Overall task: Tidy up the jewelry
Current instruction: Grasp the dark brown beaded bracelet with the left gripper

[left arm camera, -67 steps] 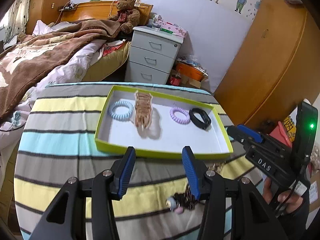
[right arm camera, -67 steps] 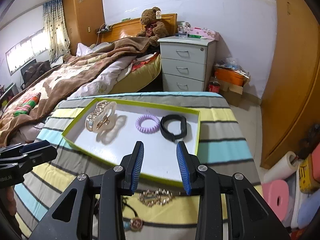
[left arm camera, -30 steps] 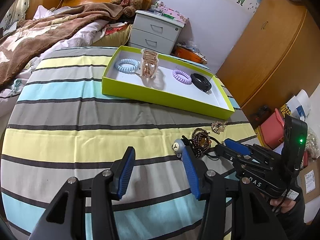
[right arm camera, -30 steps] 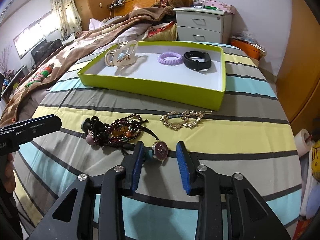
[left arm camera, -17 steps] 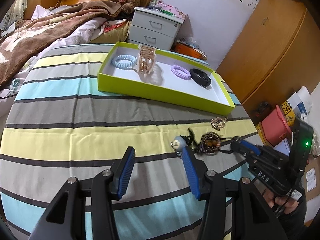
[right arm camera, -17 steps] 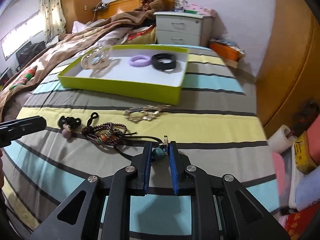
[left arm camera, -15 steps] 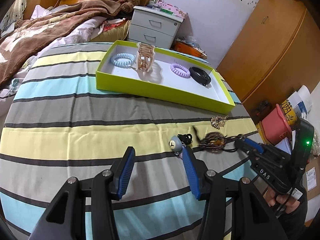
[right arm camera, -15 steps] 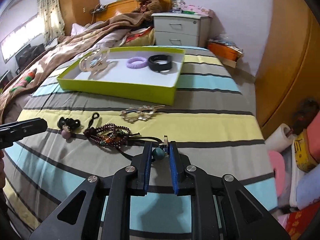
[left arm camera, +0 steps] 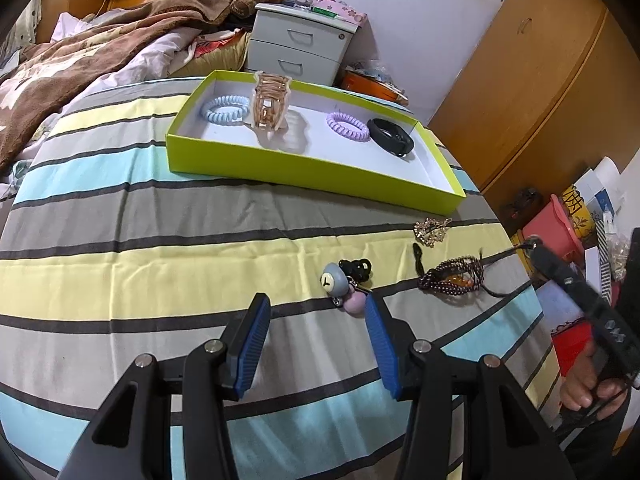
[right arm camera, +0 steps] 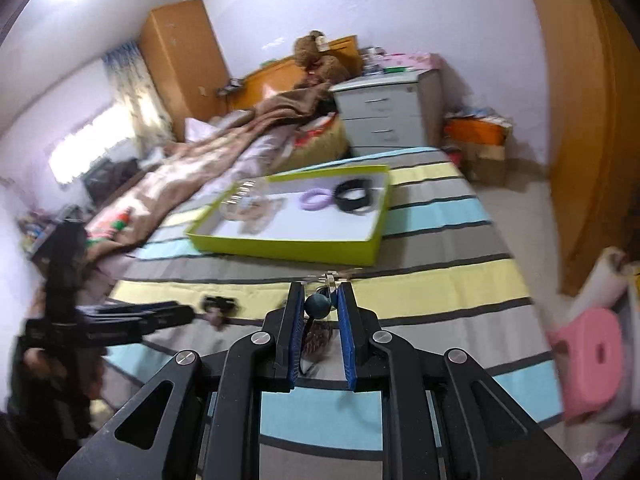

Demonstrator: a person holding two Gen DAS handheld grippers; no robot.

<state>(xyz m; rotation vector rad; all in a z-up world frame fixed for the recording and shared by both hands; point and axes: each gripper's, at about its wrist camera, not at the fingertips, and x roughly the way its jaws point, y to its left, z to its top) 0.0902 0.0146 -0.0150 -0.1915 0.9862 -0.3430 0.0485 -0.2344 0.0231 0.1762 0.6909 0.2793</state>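
My right gripper (right arm camera: pixel 319 306) is shut on the teal bead (right arm camera: pixel 317 306) of a corded bead necklace; its dark beaded coil (left arm camera: pixel 452 276) trails on the striped cloth, and the gripper also shows at right in the left wrist view (left arm camera: pixel 534 245). My left gripper (left arm camera: pixel 316 312) is open and empty, just in front of a bear-charm hair tie (left arm camera: pixel 346 280). A gold brooch (left arm camera: pixel 431 229) lies near the green tray (left arm camera: pixel 304 170). The tray holds a blue coil tie (left arm camera: pixel 224 108), a hair claw (left arm camera: pixel 270 100), a purple coil tie (left arm camera: pixel 347 126) and a black band (left arm camera: pixel 390 140).
The striped table (left arm camera: pixel 160 216) drops off at its right edge. Beyond it stand a bed (left arm camera: pixel 80 52), a grey nightstand (left arm camera: pixel 300 40), a wooden wardrobe (left arm camera: pixel 532 80), and floor clutter including a pink stool (right arm camera: pixel 592 364).
My right gripper closed on the teal bead, then lifted and tilted up, pulling the cord taut and dragging the bead coil right, away from the bear-charm tie. The left gripper stayed open.
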